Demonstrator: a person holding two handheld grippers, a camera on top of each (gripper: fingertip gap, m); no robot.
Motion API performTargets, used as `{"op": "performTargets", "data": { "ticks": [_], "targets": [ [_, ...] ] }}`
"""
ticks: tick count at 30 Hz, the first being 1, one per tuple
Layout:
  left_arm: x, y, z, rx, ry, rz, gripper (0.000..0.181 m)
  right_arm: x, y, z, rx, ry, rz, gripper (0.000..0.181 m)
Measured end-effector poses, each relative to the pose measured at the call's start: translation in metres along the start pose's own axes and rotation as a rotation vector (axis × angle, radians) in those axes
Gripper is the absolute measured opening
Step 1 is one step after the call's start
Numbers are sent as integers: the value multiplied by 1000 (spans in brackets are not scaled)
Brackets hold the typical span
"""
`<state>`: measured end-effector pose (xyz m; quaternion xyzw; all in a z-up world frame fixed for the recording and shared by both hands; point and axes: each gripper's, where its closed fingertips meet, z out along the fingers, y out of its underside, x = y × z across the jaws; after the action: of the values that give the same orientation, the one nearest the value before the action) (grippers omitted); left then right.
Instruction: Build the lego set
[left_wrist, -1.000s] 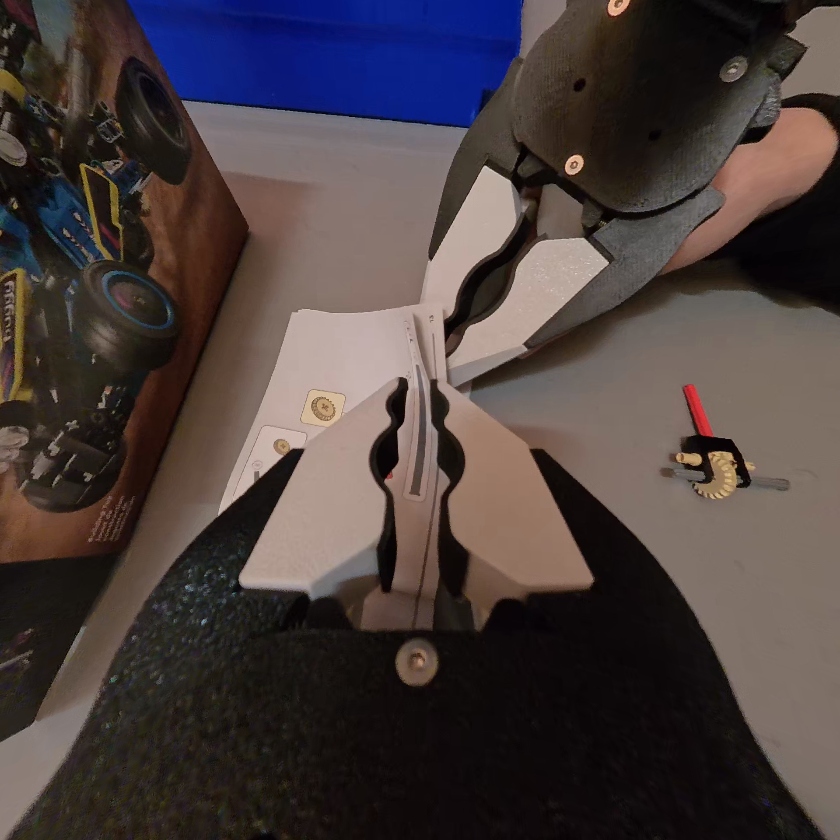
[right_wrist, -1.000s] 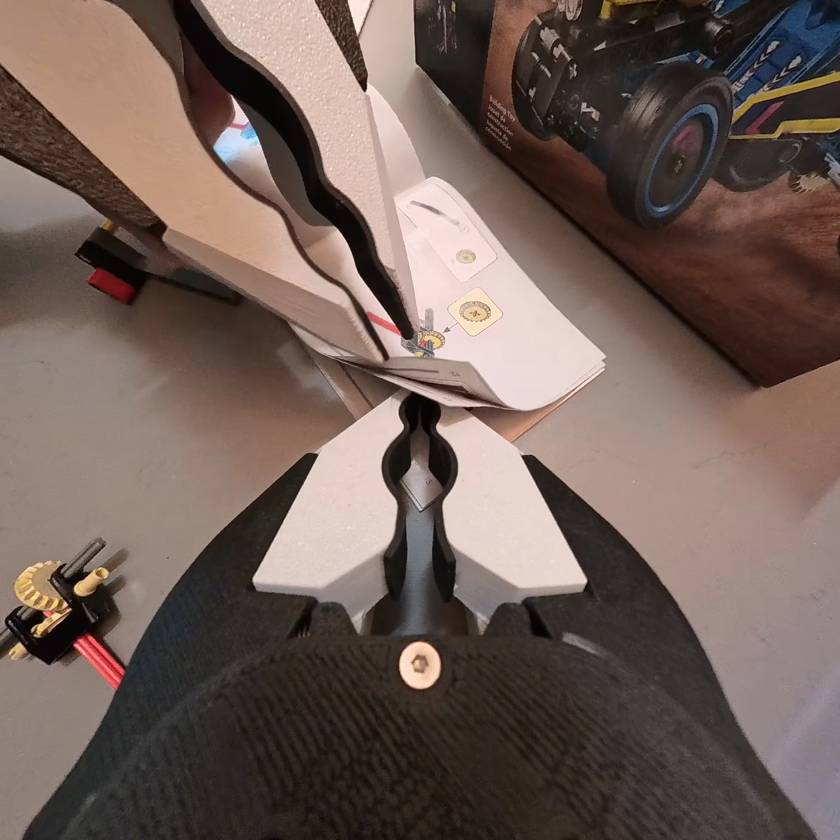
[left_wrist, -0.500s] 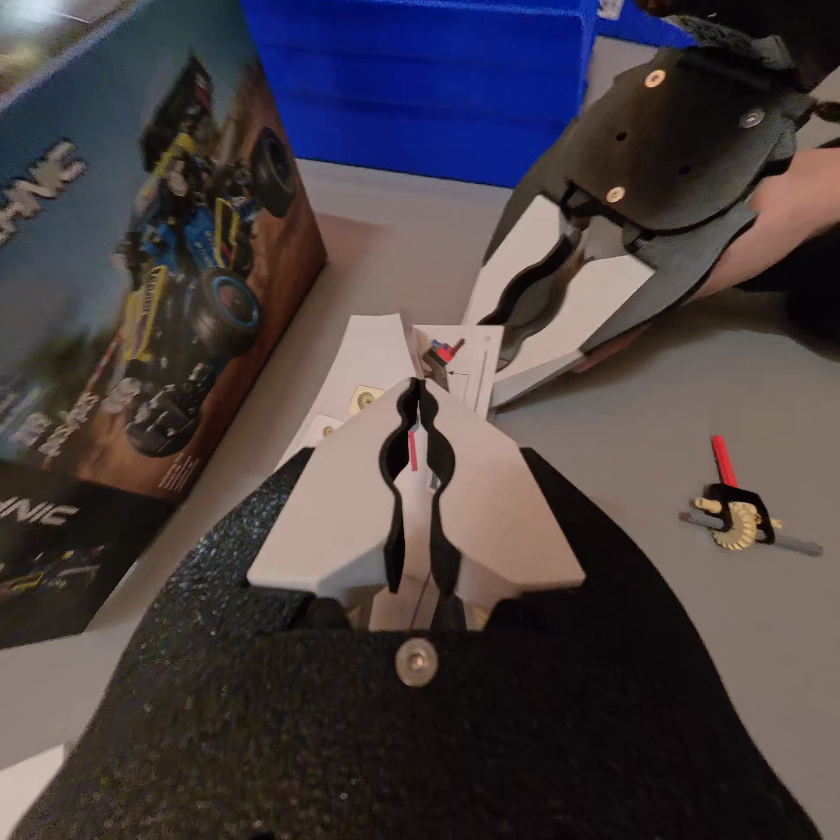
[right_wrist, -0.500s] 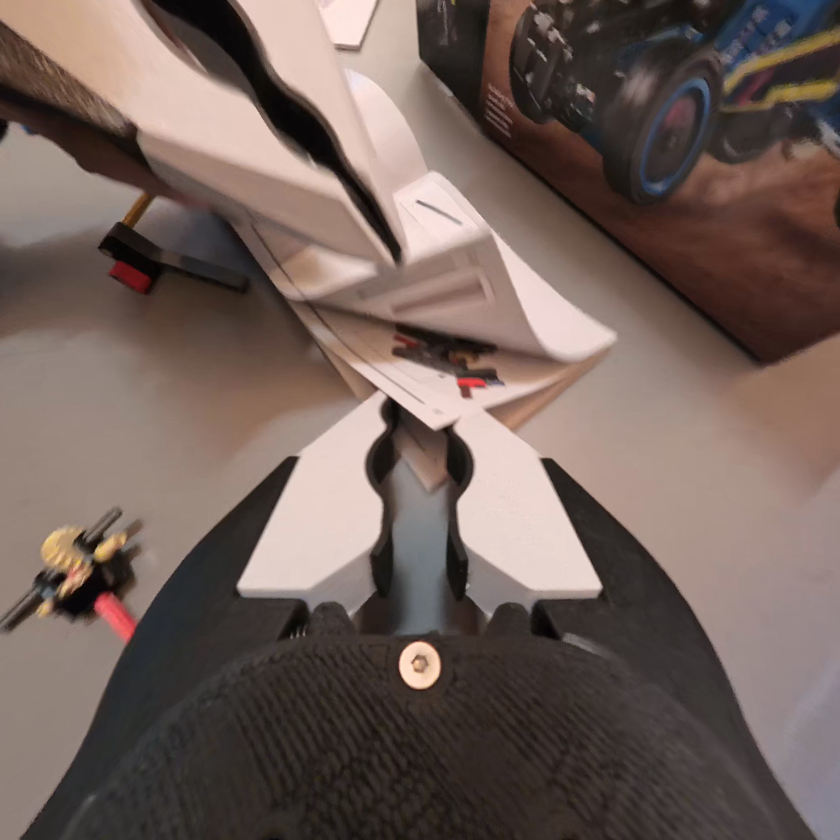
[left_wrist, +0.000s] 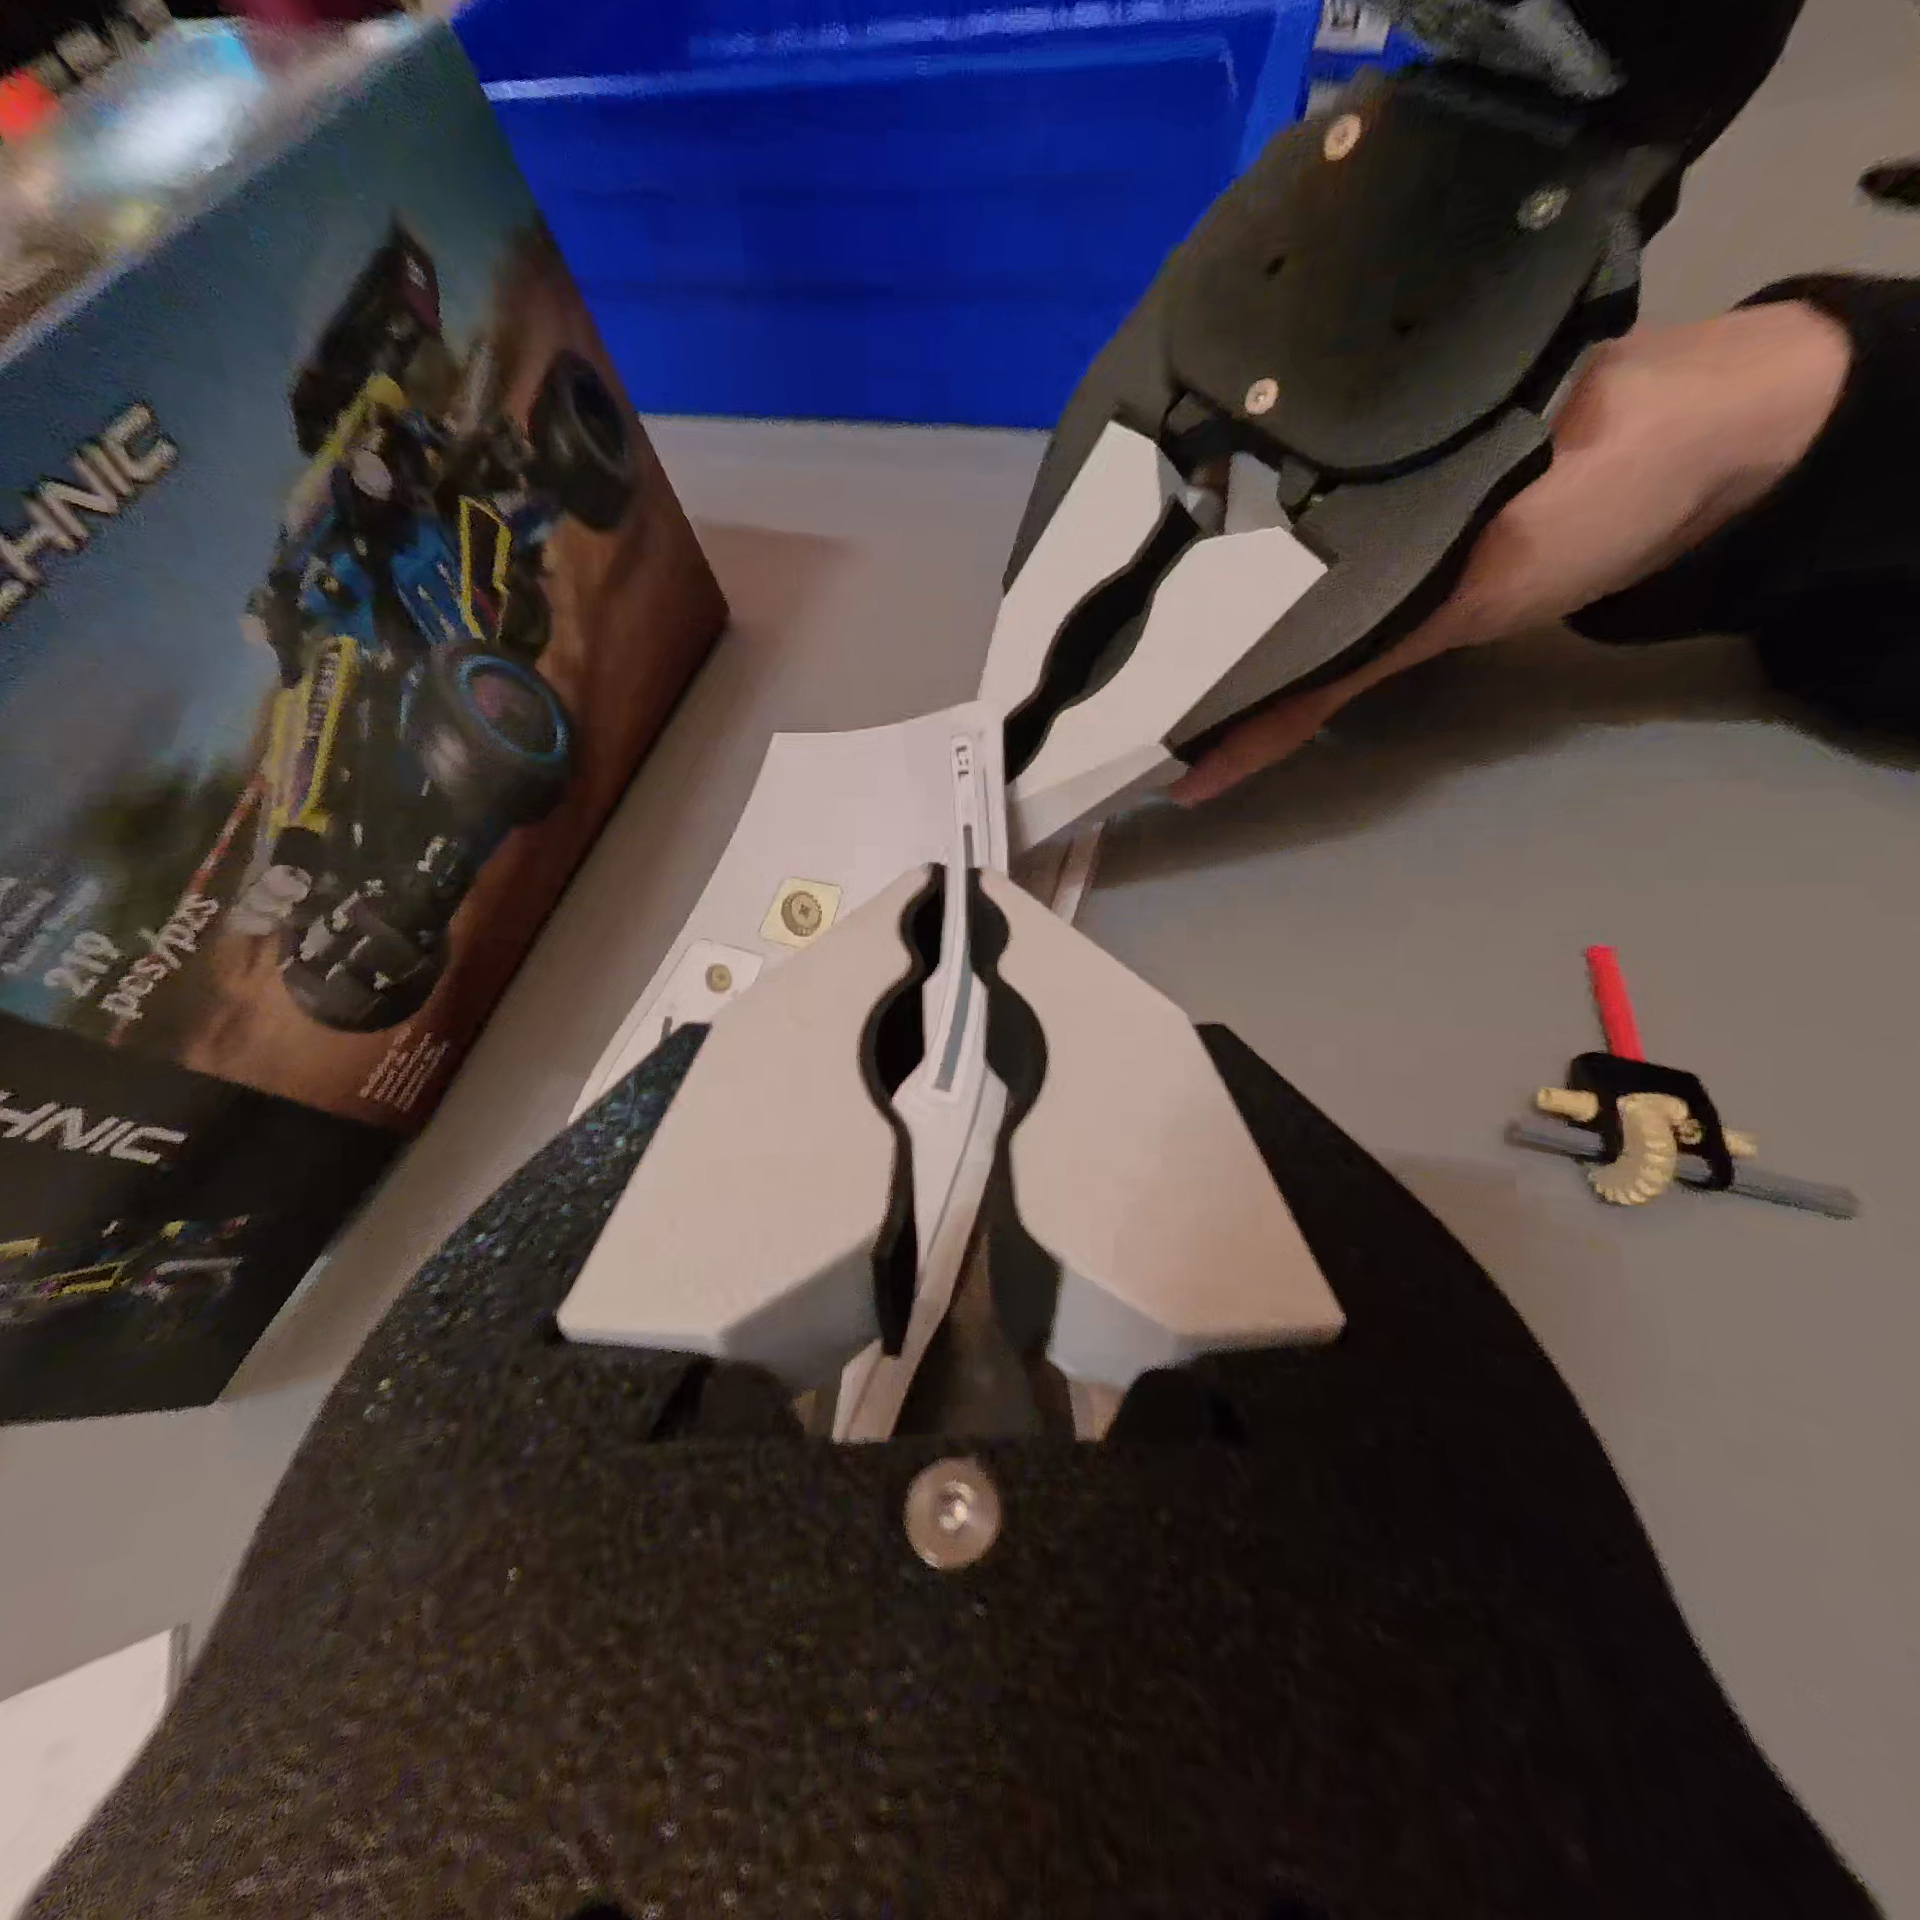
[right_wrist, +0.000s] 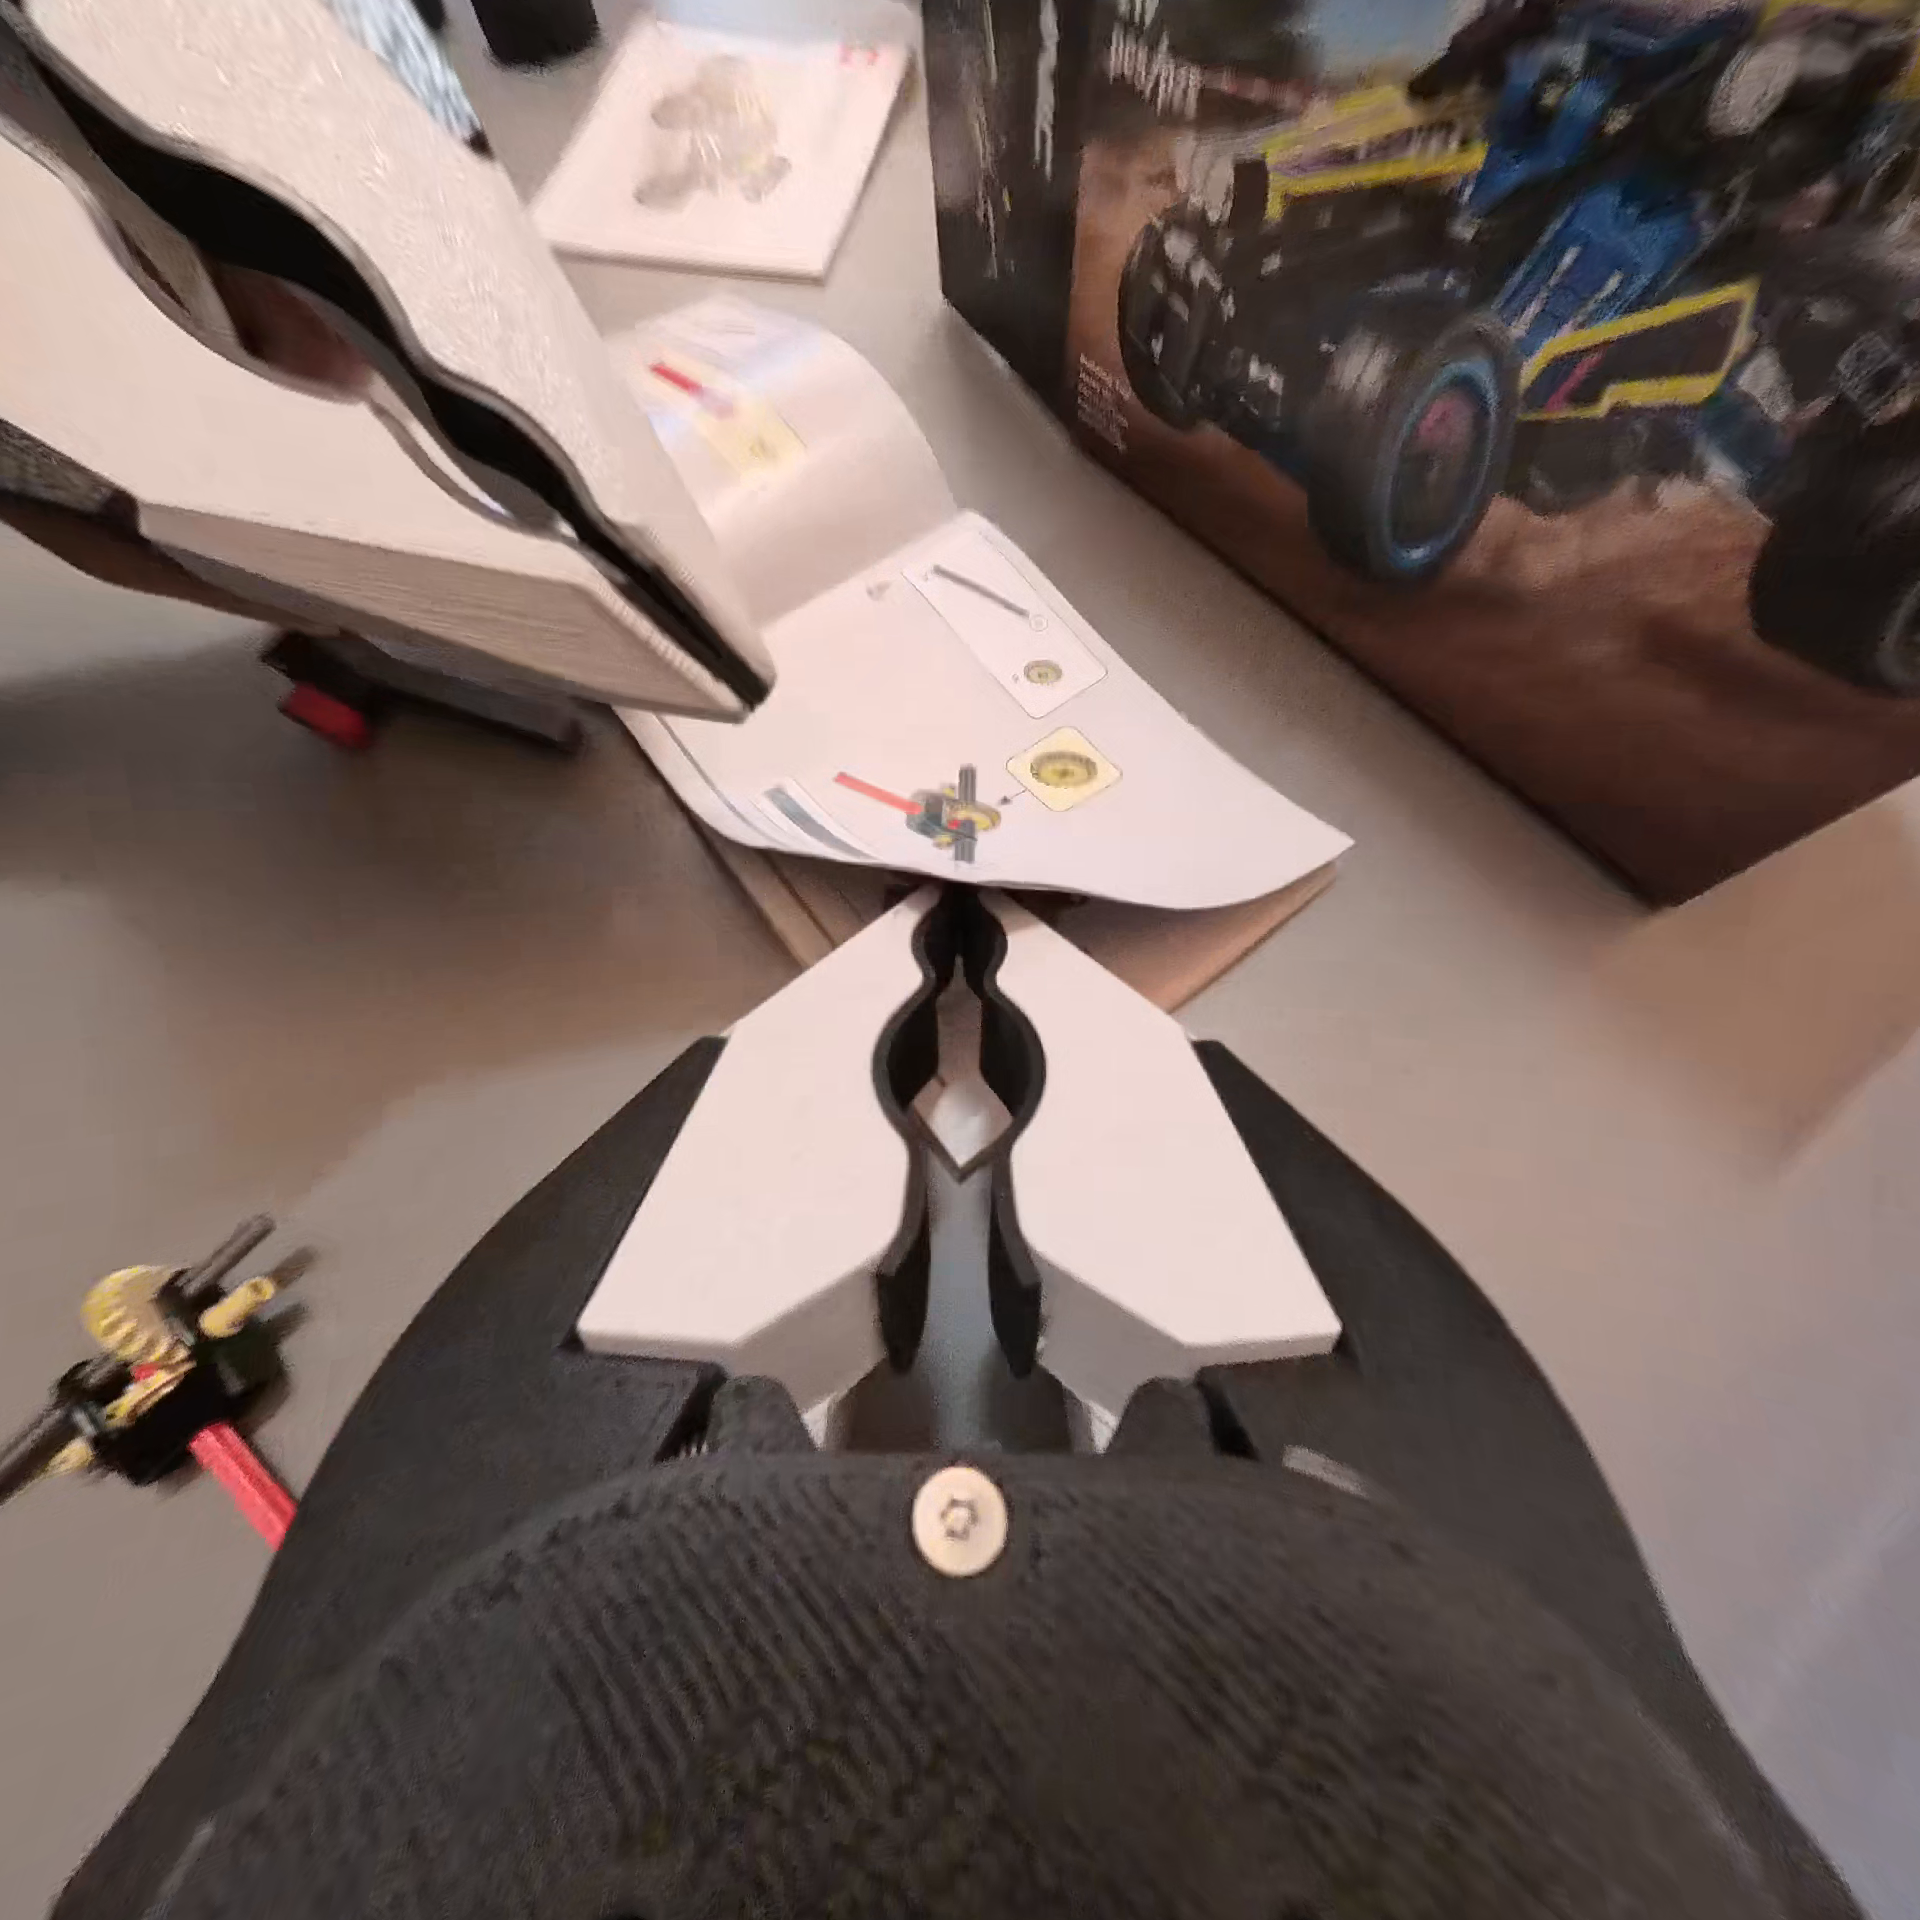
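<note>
The white instruction booklet (left_wrist: 862, 821) lies open on the grey table, its top page (right_wrist: 1039, 727) curved upward. My left gripper (left_wrist: 956, 878) is shut on that page, which runs between its fingers. It also shows in the right wrist view (right_wrist: 753, 691), tips on the page's left part. My right gripper (right_wrist: 956, 904) is shut on the booklet's near edge, with a paper corner between its pads. It also shows in the left wrist view (left_wrist: 1013, 764), held by a hand. A small lego assembly (left_wrist: 1631, 1132) with a tan gear, black frame, grey axle and red axle lies apart on the table (right_wrist: 156, 1361).
The lego set box (left_wrist: 312, 623) stands beside the booklet (right_wrist: 1507, 416). A blue bin (left_wrist: 883, 208) stands behind. A second booklet (right_wrist: 717, 156) lies farther off. A black and red part (right_wrist: 332, 712) lies under the left gripper. The grippers' ends are close to 5 cm from one another.
Half a second ago the left gripper had lifted the page, showing the page under it. Now the page is back down and its gear step shows. The right gripper has kept its hold.
</note>
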<state>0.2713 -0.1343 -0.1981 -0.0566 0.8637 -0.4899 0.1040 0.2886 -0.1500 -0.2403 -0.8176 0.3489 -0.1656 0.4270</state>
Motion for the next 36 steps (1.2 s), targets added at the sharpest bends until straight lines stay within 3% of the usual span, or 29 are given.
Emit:
{"op": "performTargets", "data": {
  "ticks": [4,12,16,21,27,30,36],
  "targets": [
    [7,12,17,-111,67,31,18,3,8,3,-55,34,-36,0],
    [5,14,35,-179,114,65,4,5,16,4,-95,36,-37,0],
    [16,16,33,-195,200,55,17,5,16,4,-95,39,-41,0],
    [10,17,35,-187,183,47,9,5,15,4,-95,43,-46,0],
    [8,14,30,-160,210,2,13,5,15,4,-95,41,-44,0],
    [-6,26,31,-228,133,13,10,5,15,4,-95,40,-42,0],
    [-1,41,29,-267,160,34,6,5,15,4,-95,41,-42,0]
  ]
}}
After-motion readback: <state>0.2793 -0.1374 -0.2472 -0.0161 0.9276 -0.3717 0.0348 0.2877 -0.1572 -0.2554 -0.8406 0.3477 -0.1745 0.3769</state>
